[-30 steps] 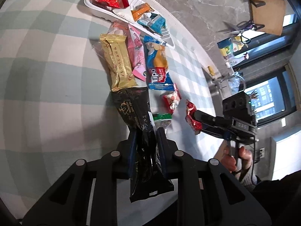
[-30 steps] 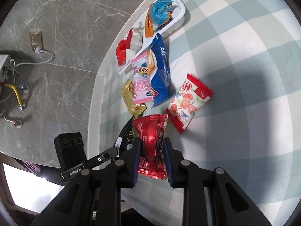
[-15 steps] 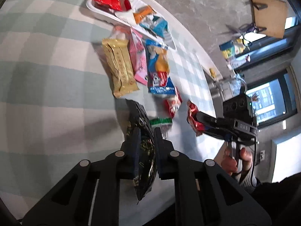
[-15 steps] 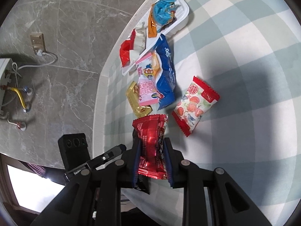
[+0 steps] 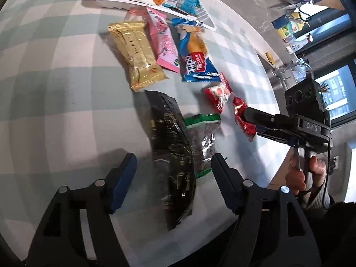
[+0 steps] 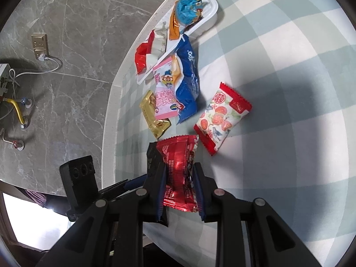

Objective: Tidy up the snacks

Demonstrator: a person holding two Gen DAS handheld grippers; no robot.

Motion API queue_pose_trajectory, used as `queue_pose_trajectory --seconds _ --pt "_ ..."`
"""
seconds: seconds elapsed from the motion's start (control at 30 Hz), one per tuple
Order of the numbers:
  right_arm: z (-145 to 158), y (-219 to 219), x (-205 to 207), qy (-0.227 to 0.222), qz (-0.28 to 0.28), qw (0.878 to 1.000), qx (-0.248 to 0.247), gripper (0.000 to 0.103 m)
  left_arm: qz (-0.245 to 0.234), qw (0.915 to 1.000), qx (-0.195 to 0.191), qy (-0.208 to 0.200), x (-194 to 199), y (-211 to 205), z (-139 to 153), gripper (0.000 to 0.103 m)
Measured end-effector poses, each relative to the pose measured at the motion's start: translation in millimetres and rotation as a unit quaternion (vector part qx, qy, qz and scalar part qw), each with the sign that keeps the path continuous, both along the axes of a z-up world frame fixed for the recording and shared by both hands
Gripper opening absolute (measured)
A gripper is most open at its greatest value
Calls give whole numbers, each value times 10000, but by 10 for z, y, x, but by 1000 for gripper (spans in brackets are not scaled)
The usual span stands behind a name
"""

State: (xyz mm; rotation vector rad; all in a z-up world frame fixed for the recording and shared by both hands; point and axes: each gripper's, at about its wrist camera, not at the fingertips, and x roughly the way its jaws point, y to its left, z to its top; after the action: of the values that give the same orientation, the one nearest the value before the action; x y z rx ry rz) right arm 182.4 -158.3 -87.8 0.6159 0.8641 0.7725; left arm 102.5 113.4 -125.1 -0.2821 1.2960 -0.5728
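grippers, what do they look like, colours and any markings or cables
Both are matte black with silver screw heads and blue pads on the fingers. The right gripper carries a boxy black three-lens camera block, "DAS" lettering, a thin black cable, and a bare hand with a dark sleeve.

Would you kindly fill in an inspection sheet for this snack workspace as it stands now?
Surface: checked tablecloth, pale green and white.
Job's things: white tray holds red, orange and blue packets; gold packet, pink packet and blue Tipo packet lie beside it; black packet and green-topped packet lie near the table's edge.
Clutter: scissors in the background.
Grippers: left gripper open over the black packet; right gripper shut on a red packet.
Cables: white lead at a wall socket.
Surroundings: grey marble floor, window.
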Motion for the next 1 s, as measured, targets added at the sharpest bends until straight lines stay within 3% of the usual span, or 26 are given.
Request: queue_pose_trajectory --seconds 0.27,0.47,0.63,0.83,0.93,1.0 --pt "-55 -6 -16 22 -53 9999 -110 27 -333 9979 539 -144 -67 -275 -47 68" --pt "-104 2 -17 33 -109 9992 -377 28 -360 9965 706 -272 -38 -381 -47 68" --pt "-121 93 -63 -130 -91 9950 -990 42 -562 9920 1040 -453 -48 -522 -54 69" --pt "-24 364 -193 -731 42 9748 -2107 45 -870 9821 1461 -814 -112 -673 -77 69" --pt "-11 462 -239 -981 -3 9612 -2578 37 -985 9776 1591 -960 -134 -732 -96 68" --pt "-6 505 -268 -1143 -7 9529 -2808 34 -939 9771 1604 -1038 -136 -711 -97 59"
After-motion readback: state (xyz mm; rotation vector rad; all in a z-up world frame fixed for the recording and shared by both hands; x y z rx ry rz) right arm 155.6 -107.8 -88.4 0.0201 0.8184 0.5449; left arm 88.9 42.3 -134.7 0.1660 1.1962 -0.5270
